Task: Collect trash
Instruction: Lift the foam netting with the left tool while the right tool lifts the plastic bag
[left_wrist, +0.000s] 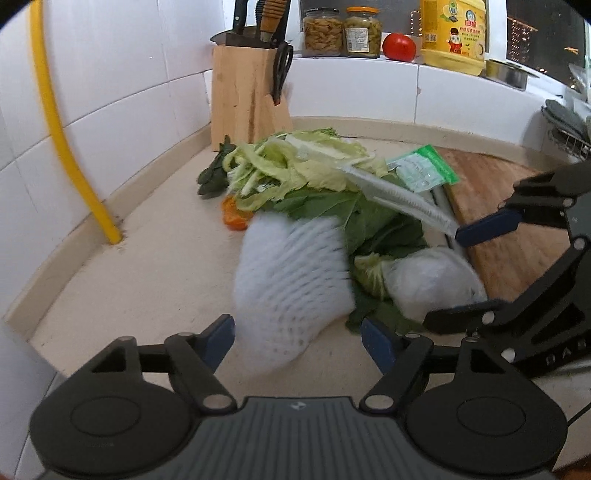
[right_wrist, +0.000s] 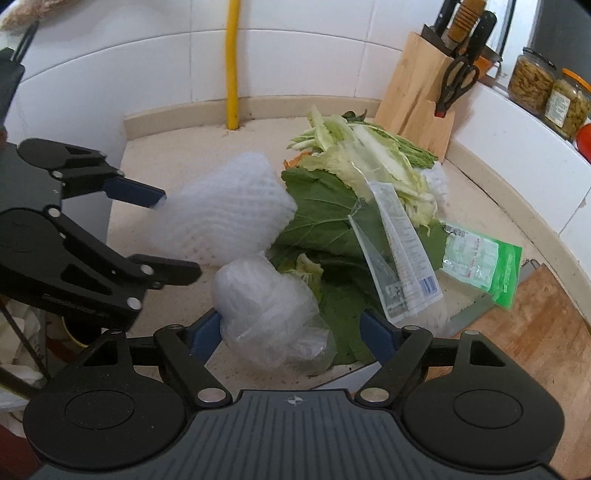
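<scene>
Here, a heap of kitchen trash sits on the bench (left_wrist: 147, 266): vegetable leaves (right_wrist: 325, 221), plastic wrappers, a crumpled bag (right_wrist: 269, 317). The left gripper (left_wrist: 297, 341), fingers spread, straddles a white foam net (left_wrist: 291, 273); the right gripper (right_wrist: 286, 332), fingers also spread, frames the bag, apparently ready to gather both.

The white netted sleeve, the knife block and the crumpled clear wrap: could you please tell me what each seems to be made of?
White netted sleeve: apparently soft foam mesh, matte, with a diamond lattice. Knife block: pale wood, seemingly unvarnished, with visible grain and a darker streak. Crumpled clear wrap: probably thin plastic film, glossy, translucent and creased.
</scene>
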